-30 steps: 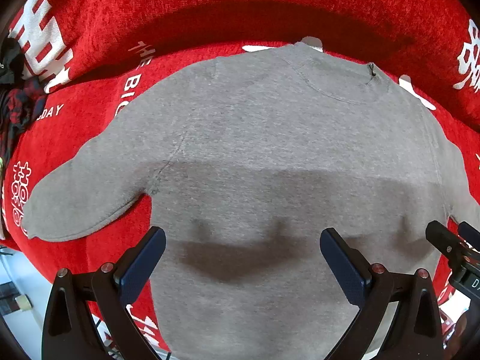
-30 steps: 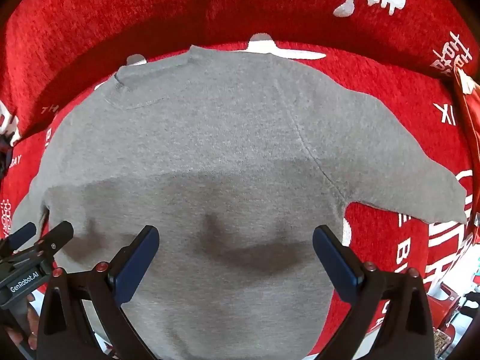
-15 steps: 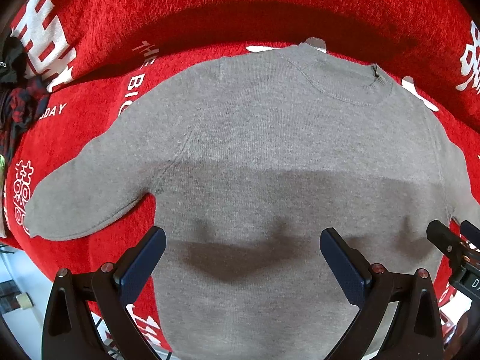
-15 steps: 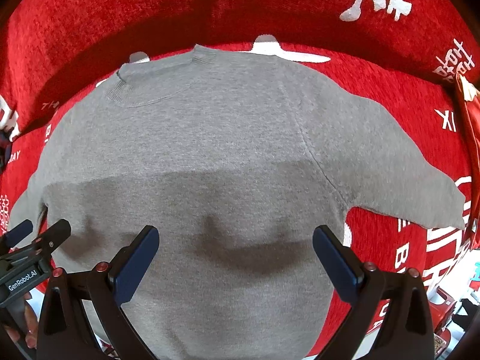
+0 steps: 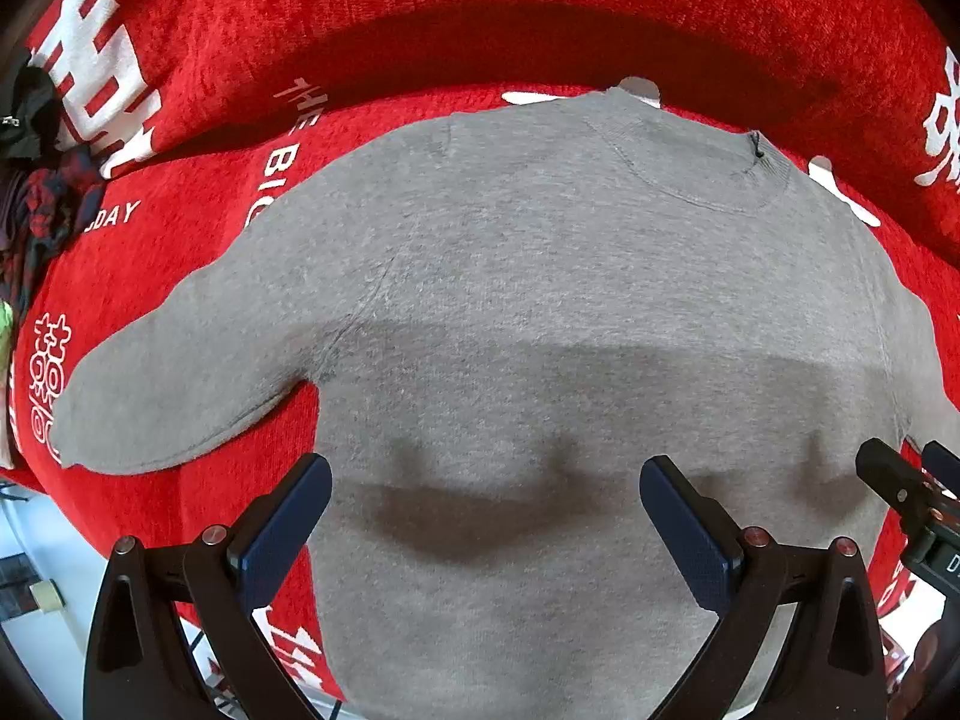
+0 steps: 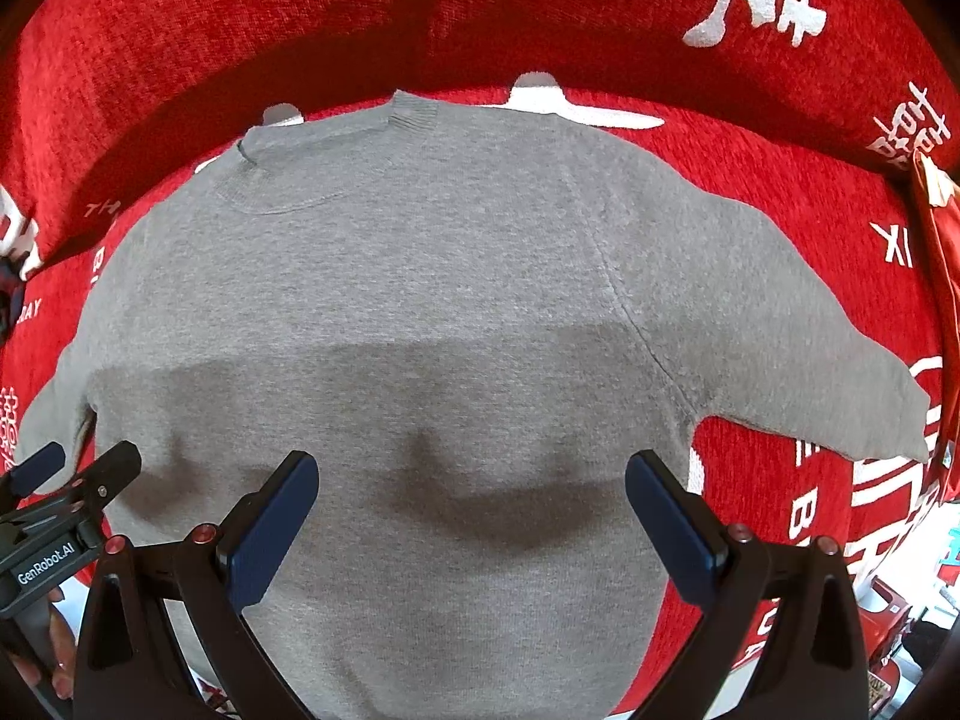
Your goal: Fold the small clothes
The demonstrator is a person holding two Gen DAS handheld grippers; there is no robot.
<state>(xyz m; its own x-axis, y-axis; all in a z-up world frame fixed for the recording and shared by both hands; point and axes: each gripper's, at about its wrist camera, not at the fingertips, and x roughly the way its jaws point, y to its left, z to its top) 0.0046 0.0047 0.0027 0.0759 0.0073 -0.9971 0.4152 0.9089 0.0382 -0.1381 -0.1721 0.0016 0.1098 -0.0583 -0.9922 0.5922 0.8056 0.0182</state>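
Observation:
A grey knitted sweater (image 5: 540, 300) (image 6: 420, 300) lies spread flat on a red cloth, collar at the far side, both sleeves stretched out to the sides. My left gripper (image 5: 486, 516) hovers open over the sweater's lower left part, nothing between its blue pads. Over the lower right part my right gripper (image 6: 471, 510) stands open as well, holding nothing. In the left wrist view the right gripper (image 5: 906, 498) shows at the right edge. The left gripper (image 6: 72, 480) appears at the left edge of the right wrist view. The hem lies below both views.
The red cloth (image 5: 180, 264) with white lettering covers the surface and rises at the back. Dark checked clothes (image 5: 36, 204) lie at the far left. A red item (image 6: 936, 300) hangs at the right edge. Floor shows past the cloth's front corners.
Both views have drifted slightly, so the sweater sits a little lower and closer in the frames. The sweater lies as before and both grippers stay open.

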